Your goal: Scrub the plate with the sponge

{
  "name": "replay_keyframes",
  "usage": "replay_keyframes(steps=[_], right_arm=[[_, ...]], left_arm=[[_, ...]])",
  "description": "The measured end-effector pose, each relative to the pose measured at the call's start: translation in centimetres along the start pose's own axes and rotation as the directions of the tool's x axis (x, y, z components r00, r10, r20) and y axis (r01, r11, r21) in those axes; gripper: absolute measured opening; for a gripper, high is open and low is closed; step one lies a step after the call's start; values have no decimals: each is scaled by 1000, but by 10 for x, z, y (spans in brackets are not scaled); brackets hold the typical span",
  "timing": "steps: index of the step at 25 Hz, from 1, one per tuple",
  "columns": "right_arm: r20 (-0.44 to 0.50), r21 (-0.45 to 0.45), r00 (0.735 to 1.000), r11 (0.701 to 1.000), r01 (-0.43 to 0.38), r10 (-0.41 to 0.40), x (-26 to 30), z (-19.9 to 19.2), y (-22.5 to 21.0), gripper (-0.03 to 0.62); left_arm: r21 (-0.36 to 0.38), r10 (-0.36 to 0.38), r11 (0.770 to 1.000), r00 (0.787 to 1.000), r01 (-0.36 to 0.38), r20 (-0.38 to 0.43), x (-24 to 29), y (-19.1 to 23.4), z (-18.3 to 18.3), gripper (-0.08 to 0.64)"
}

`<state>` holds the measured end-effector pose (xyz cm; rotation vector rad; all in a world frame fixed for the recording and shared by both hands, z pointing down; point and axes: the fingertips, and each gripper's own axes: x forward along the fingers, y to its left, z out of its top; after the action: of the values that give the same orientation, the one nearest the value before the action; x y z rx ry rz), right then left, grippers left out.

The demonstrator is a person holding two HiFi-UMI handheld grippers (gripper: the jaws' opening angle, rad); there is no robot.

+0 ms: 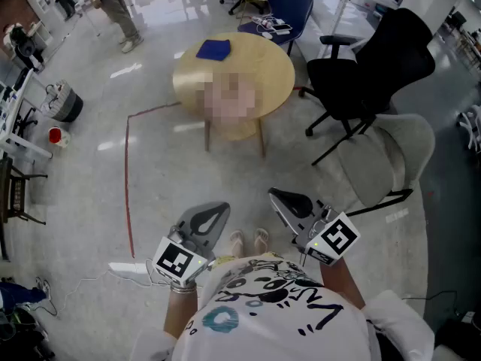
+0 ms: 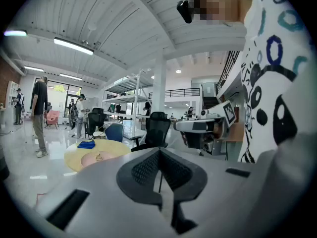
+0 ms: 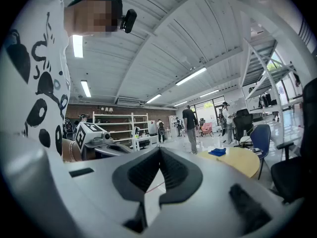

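Tools hang close to our body, above the floor point(image 1: 90, 149) and well apart from the worktop point(image 1: 263, 66). We hold the left tool point(image 1: 219, 209) with its jaws pressed together and nothing between them. The right tool point(image 1: 276, 196) sits just beside it, also closed and empty. Both point ahead toward the round worktop.

We see the sponge point(image 1: 213, 49), blue and flat, lying near the worktop's far edge. The plate point(image 2: 96, 158), pinkish, rests nearer the middle, on the side closer to us, apart from the sponge. Neither tool touches either one.

A black chair point(image 1: 368, 66) stands just right of the worktop, and a blue chair point(image 1: 289, 6) stands behind it. A red tape line point(image 1: 126, 179) runs along the floor to our left, bending toward the worktop's base.
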<state>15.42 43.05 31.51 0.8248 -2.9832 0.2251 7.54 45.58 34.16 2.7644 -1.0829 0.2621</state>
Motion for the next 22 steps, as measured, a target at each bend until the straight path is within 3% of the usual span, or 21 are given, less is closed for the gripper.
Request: replay_keyframes(steps=[8, 14, 22], right_arm=[[-10, -11, 1000, 1000, 11, -11, 11, 0, 5, 26], [52, 58, 999, 998, 0, -3, 19, 6, 0, 28], [53, 69, 998, 997, 27, -31, 42, 3, -1, 29]], left_arm=[[-4, -20, 1000, 1000, 20, 2, -10, 10, 1, 15], [-1, -34, 999, 999, 34, 22, -8, 23, 5, 15], [2, -71, 997, 997, 71, -5, -18, 50, -5, 15]])
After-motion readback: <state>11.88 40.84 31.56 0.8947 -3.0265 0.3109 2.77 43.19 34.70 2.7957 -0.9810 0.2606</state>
